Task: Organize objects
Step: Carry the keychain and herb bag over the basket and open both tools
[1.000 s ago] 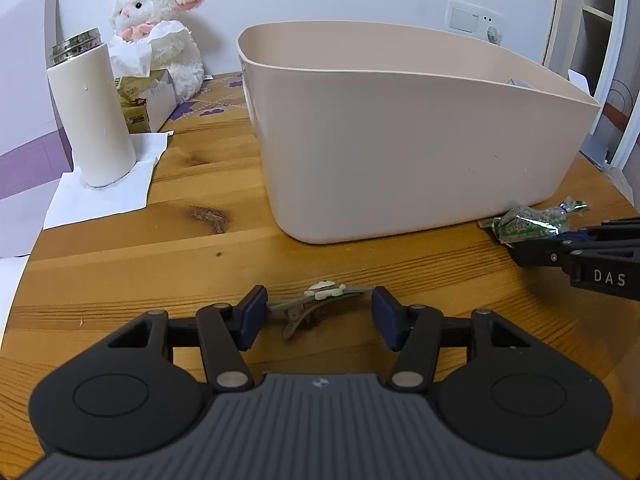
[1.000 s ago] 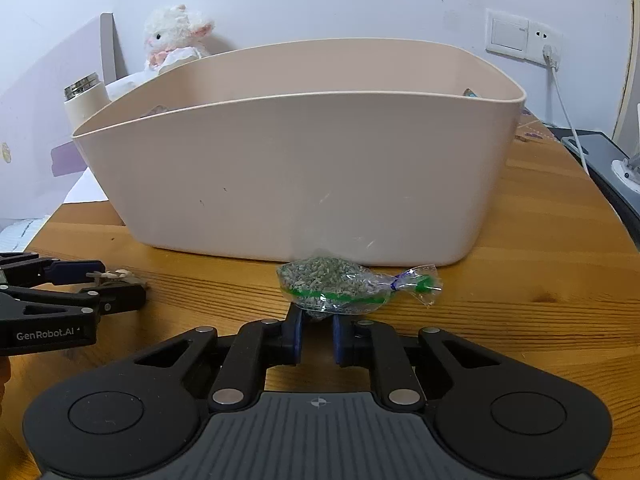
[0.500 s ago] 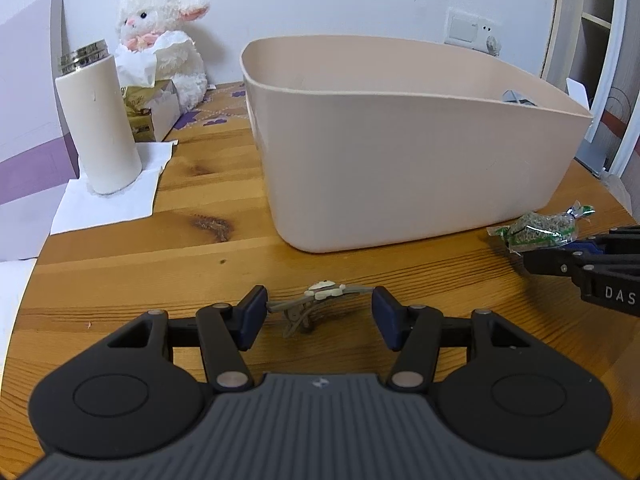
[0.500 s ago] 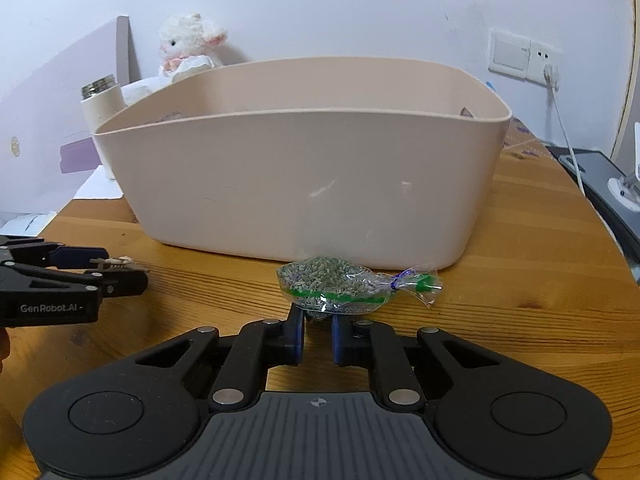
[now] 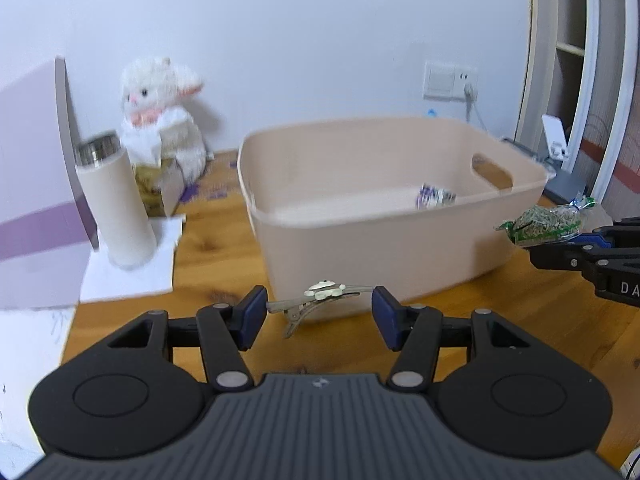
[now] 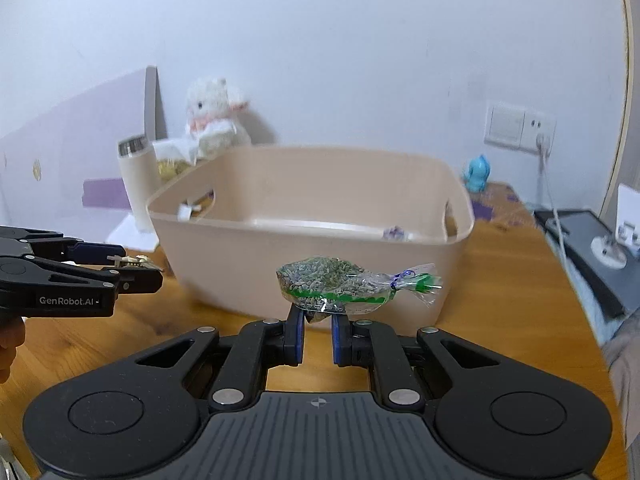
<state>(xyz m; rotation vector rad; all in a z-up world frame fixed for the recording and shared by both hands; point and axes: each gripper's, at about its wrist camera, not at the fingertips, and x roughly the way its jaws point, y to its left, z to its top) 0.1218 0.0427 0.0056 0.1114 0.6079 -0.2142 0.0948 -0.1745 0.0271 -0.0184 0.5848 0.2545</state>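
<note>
At the far left of the table point(image 5: 208, 248) stand a cream tumbler point(image 5: 116, 208) on a white napkin and a white plush lamb point(image 5: 160, 120) against the wall. Neither is being handled, and whether they belong to the tidying cannot be told.

Next comes the left claw point(image 5: 318, 312). Its pads sit fairly wide apart because it grips a grey hair clip point(image 5: 320, 298) lengthwise, one end against each pad. In the right wrist view the clip hangs clear of the wood, just short of the near left corner of the beige bin point(image 5: 360, 240).

The bin is in the middle of the table. Inside it, towards its right end, lies a small purple and white packet point(image 5: 434, 198). So at least one thing seems to be stowed already. Most of the bin floor that shows is bare.

On the right, the right claw point(image 6: 316, 320) is narrowed onto the lower edge of a clear bag of greenish seeds point(image 6: 340, 284). The bag is tied with a blue twist and is held up in front of the bin's near wall, about level with its rim.

Judged from this, the task is partway done. Both claws carry their items off the table, but neither is over the bin opening yet. What appears to be left is to bring the clip and the bag above the rim and release them inside. No other loose items show on the wood near the bin.
</note>
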